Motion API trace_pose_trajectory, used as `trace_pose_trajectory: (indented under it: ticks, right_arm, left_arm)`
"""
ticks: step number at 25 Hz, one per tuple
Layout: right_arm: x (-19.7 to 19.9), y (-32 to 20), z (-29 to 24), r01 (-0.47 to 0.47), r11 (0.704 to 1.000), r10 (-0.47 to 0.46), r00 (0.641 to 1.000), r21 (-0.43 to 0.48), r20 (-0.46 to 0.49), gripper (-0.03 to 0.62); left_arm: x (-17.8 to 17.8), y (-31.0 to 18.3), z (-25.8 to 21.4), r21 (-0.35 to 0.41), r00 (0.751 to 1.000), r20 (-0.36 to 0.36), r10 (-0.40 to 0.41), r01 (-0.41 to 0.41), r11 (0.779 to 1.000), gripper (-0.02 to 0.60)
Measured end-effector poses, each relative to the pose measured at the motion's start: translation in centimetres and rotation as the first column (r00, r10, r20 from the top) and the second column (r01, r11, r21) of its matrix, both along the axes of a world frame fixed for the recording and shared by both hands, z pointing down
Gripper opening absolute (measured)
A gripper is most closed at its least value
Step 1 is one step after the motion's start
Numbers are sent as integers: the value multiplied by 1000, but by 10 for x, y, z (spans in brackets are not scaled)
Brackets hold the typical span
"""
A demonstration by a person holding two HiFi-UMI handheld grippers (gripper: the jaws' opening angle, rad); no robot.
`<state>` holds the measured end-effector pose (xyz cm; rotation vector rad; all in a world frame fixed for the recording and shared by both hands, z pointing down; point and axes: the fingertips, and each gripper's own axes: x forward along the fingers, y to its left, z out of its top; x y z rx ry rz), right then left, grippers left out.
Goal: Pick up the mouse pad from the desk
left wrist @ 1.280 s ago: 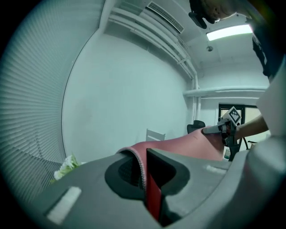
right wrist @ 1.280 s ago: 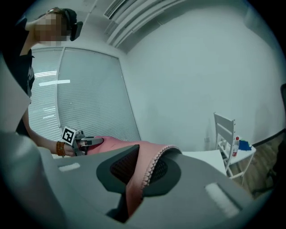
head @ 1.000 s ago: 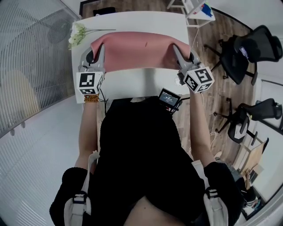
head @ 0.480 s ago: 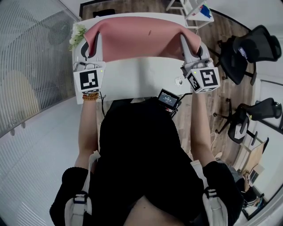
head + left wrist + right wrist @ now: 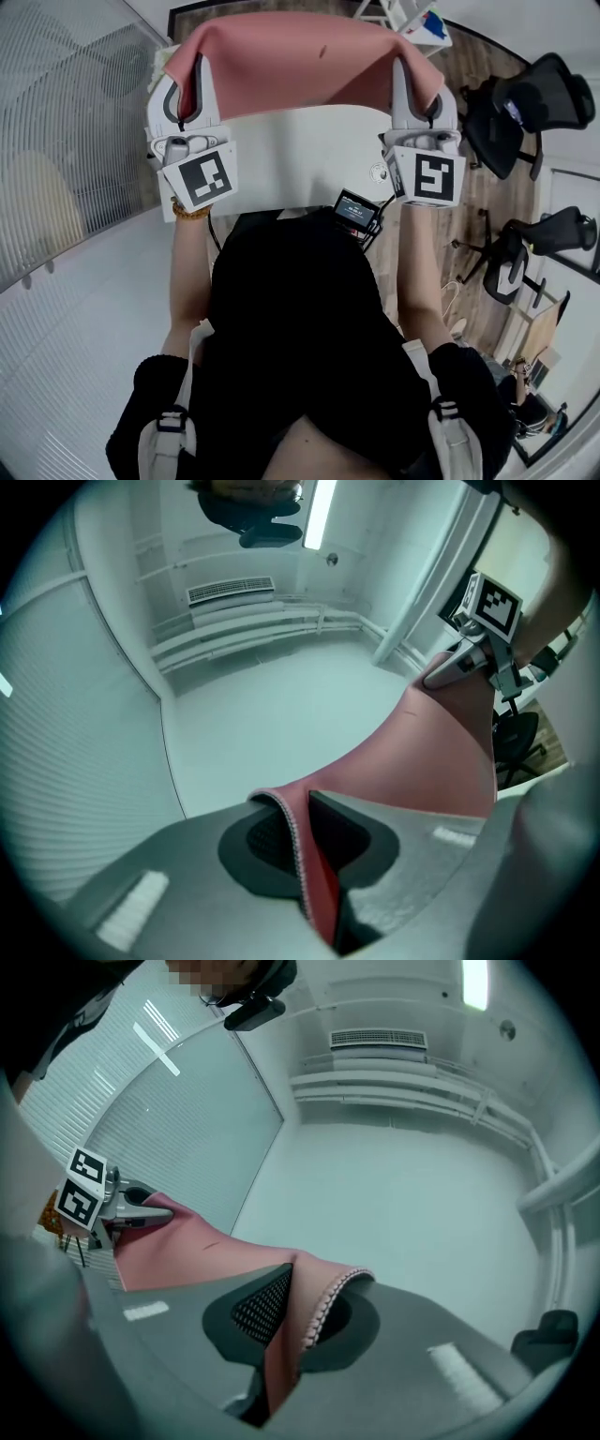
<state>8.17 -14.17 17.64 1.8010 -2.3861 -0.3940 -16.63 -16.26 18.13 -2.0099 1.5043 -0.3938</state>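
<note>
Pink mouse pad (image 5: 300, 66) hangs spread between both tools, up off the white desk (image 5: 300, 159) — left gripper (image 5: 190, 84) and right gripper (image 5: 414, 86) each have jaws clamped tight on a stitched edge near a corner. It curves and folds at the pinch, so soft, thin, light — probably grippy underneath, though the backing isn't clearly seen. Best hold is the hemmed corners, both sides.

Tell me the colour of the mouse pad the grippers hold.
The mouse pad is plain dusty pink; the head view shows it best.
</note>
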Motion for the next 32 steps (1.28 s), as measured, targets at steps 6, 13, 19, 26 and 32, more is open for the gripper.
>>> trace_pose_trajectory:
  ticks: [6, 13, 19, 26, 32]
  right_arm:
    - [-15, 5, -25, -128, 988, 133, 989, 83, -62, 41]
    - [-12, 2, -12, -195, 980, 198, 978, 48, -67, 41]
    - [-9, -2, -2, -198, 980, 200, 977, 27, -72, 40]
    - [-8, -8, 5, -203, 979, 204, 976, 22, -76, 37]
    - [-8, -8, 5, -205, 978, 206, 975, 23, -80, 37]
  left_arm:
    - [-13, 1, -10, -4, 987, -160, -28, 28, 1000, 29]
    - [-12, -5, 3, -34, 975, -213, -68, 63, 997, 29]
    - [-11, -10, 11, -53, 973, -221, -61, 50, 997, 29]
    - [-11, -14, 18, -70, 974, -216, -65, 51, 996, 31]
    - [-10, -14, 19, -73, 975, -212, -64, 50, 996, 31]
